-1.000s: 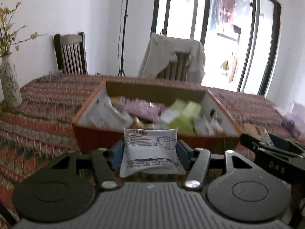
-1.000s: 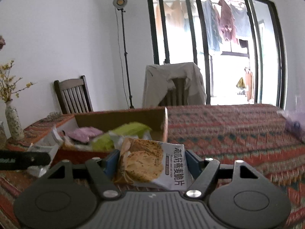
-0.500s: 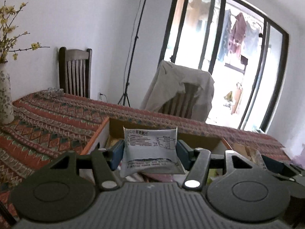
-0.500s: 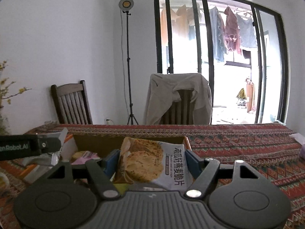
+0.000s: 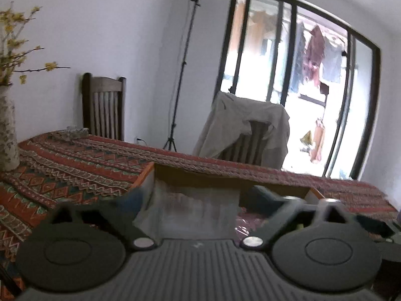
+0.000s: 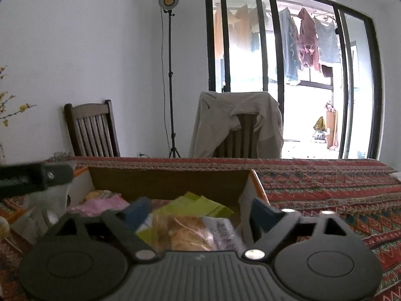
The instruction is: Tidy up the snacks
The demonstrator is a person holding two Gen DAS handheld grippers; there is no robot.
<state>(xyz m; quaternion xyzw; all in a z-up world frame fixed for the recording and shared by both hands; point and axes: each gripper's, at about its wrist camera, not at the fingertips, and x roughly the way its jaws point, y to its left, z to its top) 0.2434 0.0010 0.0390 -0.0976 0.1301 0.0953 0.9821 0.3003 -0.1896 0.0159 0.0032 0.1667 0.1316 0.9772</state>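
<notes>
A cardboard box (image 6: 170,175) of snack packets stands on the patterned tablecloth, with pink (image 6: 100,204) and green packets (image 6: 200,204) inside. My right gripper (image 6: 199,212) hangs over the box's near side, its jaws opening wide. The cracker packet (image 6: 185,232) lies loose between its fingers, clear of both pads, low over the green packets. My left gripper (image 5: 198,198) is over the box's (image 5: 200,173) left part, jaws also opening. A blurred white packet (image 5: 190,213) sits between the fingers with no pad pressing on it. The left gripper's finger (image 6: 35,178) shows at the left edge.
A vase (image 5: 8,130) with yellow flowers stands on the table's left side. Behind the table are a wooden chair (image 6: 91,130), a chair draped with a grey garment (image 6: 238,123) and a lamp stand (image 6: 170,75). Tablecloth (image 6: 325,183) stretches to the right of the box.
Both grippers' jaws have spread apart and let go of their packets, which have sunk lower between the fingers. Both grippers have moved forward over the box.
</notes>
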